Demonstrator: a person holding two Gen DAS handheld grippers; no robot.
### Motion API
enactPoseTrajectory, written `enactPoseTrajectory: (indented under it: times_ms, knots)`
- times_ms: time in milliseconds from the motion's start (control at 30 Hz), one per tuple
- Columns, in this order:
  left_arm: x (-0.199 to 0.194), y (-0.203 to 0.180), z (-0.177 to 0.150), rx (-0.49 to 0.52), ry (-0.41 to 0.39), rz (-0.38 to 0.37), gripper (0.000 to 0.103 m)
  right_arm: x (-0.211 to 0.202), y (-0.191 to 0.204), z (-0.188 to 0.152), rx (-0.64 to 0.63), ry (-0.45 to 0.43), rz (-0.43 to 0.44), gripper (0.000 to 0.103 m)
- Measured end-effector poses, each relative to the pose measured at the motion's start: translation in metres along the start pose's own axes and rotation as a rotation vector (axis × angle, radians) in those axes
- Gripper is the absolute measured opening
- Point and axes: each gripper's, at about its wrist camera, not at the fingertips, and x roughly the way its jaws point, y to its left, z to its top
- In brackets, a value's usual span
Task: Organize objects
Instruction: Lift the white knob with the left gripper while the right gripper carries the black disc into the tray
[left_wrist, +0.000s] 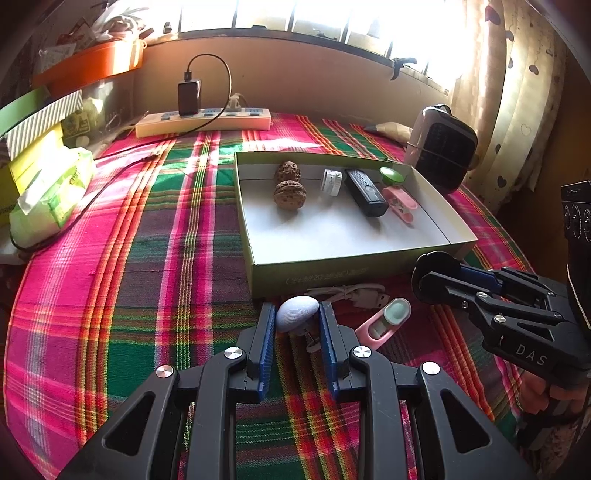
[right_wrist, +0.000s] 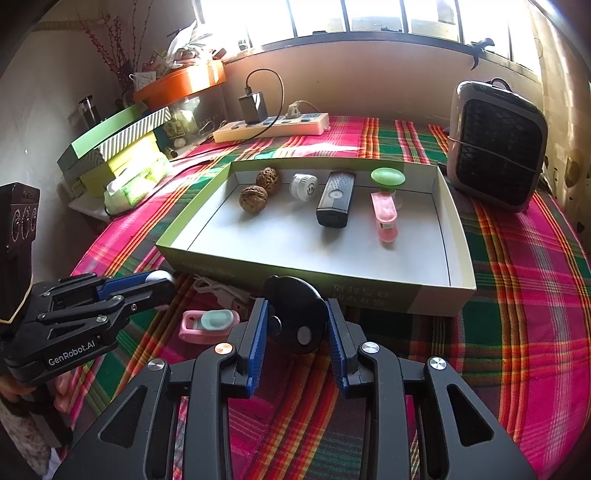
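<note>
Left wrist view
- Surface: I see a plaid cloth (left_wrist: 147, 229) in pink, green and red covering the table, sunlit from a barred window (left_wrist: 295, 14) behind.
- Room: a power strip (left_wrist: 203, 120) with a black charger sits at the far edge; stacked boxes (left_wrist: 40, 122) and a tissue pack (left_wrist: 51, 195) stand left, a small heater (left_wrist: 441, 147) and a curtain (left_wrist: 517, 92) right.
- Tray: an open cardboard box (left_wrist: 332, 273) holds two walnuts (left_wrist: 289, 184), a white roll (left_wrist: 331, 181), a black remote (left_wrist: 365, 192), a green cap and a pink clip.
- Left tongs (left_wrist: 297, 317): my blue pads are closed on a pale egg-shaped object (left_wrist: 296, 312), just in front of the box's near wall.
- Nearby: a white cable (left_wrist: 351, 293) and a pink-and-mint clip (left_wrist: 384, 323) lie just right of the tongs.

Right wrist view
- Right tongs (right_wrist: 295, 325): closed on a black round object (right_wrist: 295, 317), close before the box's (right_wrist: 369, 295) near wall.
- Left tongs (right_wrist: 159, 284): left of mine, the pale object showing at the tips.
- Between them: the pink-and-mint clip (right_wrist: 208, 323) on the cloth (right_wrist: 517, 295).
</note>
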Motion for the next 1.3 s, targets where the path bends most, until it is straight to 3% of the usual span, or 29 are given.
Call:
enactPoseTrajectory:
  times_ms: [800,1300]
  knots:
    - [-0.013,-0.003,0.027,0.013,-0.053,-0.017,0.021,-0.015,0.011,0.035,-0.059,-0.059,0.012,0.032]
    - [0.002,0.002,0.045,0.008,-0.054,-0.013,0.021,0.017,0.014,0.063,-0.096,-0.029,0.029,0.031]
